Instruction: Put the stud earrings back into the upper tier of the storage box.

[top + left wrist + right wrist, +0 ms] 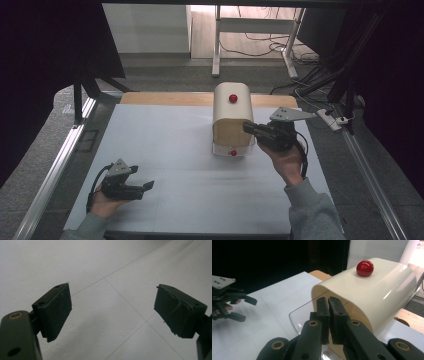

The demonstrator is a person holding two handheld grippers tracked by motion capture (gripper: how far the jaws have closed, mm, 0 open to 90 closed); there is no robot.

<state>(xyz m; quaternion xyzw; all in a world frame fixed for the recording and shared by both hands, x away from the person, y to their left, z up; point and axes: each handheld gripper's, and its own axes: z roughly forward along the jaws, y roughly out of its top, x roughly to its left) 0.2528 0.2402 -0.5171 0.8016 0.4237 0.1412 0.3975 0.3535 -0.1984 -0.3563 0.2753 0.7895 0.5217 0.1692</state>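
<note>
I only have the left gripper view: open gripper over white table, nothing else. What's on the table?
Observer: A cream box with a rounded top stands toward the far side, right of centre, on the table.
Operator: Any handles on it?
Observer: A red knob sits on its top; a second red knob shows low at its near end, on a clear flap.
Operator: Where's the right gripper?
Observer: The right gripper is at the box's near right side, jaws closed together by the clear flap's edge; I cannot tell whether they pinch it.
Operator: And mine?
Observer: The left gripper is at the near left, far from the box.
</note>
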